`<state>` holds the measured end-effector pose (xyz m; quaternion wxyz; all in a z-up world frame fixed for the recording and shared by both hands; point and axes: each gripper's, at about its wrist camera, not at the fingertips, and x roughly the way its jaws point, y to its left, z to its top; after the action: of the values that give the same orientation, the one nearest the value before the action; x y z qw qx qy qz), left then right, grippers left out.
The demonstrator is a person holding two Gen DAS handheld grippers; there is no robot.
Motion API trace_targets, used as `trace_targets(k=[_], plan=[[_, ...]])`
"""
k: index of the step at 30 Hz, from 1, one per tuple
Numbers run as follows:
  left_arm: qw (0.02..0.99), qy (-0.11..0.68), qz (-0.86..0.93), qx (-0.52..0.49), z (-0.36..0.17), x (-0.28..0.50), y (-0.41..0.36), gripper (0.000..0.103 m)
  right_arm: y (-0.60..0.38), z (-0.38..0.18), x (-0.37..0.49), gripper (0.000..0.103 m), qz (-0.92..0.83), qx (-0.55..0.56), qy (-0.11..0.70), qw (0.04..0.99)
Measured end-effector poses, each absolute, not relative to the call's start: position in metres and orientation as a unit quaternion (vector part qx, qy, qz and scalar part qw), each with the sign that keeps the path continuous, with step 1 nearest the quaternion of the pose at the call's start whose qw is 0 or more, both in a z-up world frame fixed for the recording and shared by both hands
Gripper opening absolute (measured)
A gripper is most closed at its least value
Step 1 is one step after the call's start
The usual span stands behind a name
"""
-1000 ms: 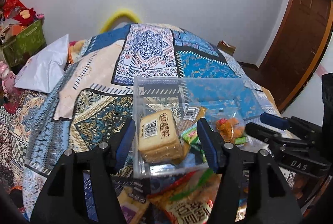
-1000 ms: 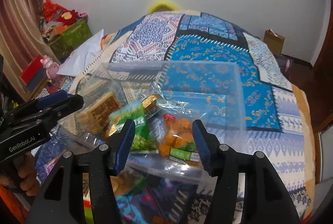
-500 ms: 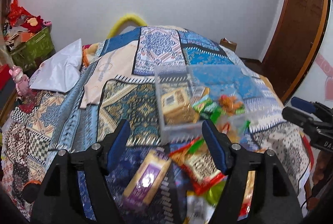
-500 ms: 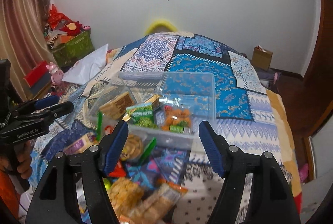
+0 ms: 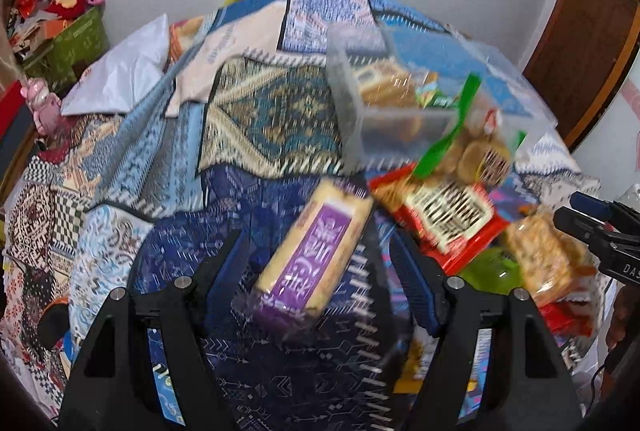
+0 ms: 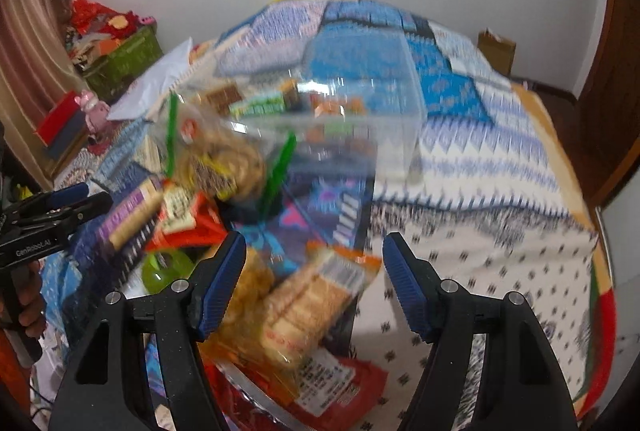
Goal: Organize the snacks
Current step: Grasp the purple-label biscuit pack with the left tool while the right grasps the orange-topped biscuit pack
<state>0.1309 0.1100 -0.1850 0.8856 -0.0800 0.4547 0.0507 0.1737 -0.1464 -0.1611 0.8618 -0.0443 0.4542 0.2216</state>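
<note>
The room was a bedroom, and a bed with a patterned blanket [image 5: 264,119] filled most of both views. Snacks lay in a heap on the near part of the blanket.

The left gripper [image 5: 320,271] was open wide and held nothing. Closest to it lay the purple snack bar [image 5: 316,251], right between its two blue fingers [image 5: 226,271]. The bar's long side ran from about 7 o'clock up to 1 o'clock, so it sat a bit crooked to the fingers. I think the left gripper was the nearer one to grab it.

The right gripper [image 6: 314,279] was open too, and empty. Just below it lay the cracker pack [image 6: 308,307], pointing from 7 o'clock to 1 o'clock as well.

Farther off, at 1 o'clock from the left gripper, sat a red snack bag [image 5: 448,215] and a cookie bag [image 5: 472,151].

Farthest was the clear box [image 5: 400,95], with some snacks already inside it.
</note>
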Motion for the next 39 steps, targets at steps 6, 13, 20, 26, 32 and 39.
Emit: trace_targets(k=[6, 13, 20, 26, 32, 39], plan=[[0.875, 0.475, 0.049, -0.079, -0.208, 0.144, 0.112, 0.072, -0.158, -0.172, 0.168, 0.068, 0.215, -0.054, 0.467, 0.856], [0.870, 0.484, 0.043, -0.091, -0.224, 0.163, 0.112, 0.072, -0.175, -0.173, 0.167, 0.068, 0.192, -0.061, 0.465, 0.862], [0.874, 0.477, 0.040, -0.083, -0.229, 0.159, 0.105, 0.060, -0.184, -0.180, 0.170, 0.065, 0.194, -0.046, 0.472, 0.859], [0.880, 0.467, 0.031, -0.074, -0.226, 0.147, 0.099, 0.046, -0.184, -0.184, 0.173, 0.033, 0.188, -0.042, 0.473, 0.860], [0.886, 0.458, 0.040, -0.065, -0.218, 0.133, 0.091, 0.046, -0.187, -0.180, 0.167, 0.032, 0.195, -0.033, 0.465, 0.863], [0.900, 0.430, 0.039, -0.069, -0.196, 0.122, 0.092, 0.045, -0.189, -0.161, 0.169, 0.032, 0.200, -0.023, 0.444, 0.873]])
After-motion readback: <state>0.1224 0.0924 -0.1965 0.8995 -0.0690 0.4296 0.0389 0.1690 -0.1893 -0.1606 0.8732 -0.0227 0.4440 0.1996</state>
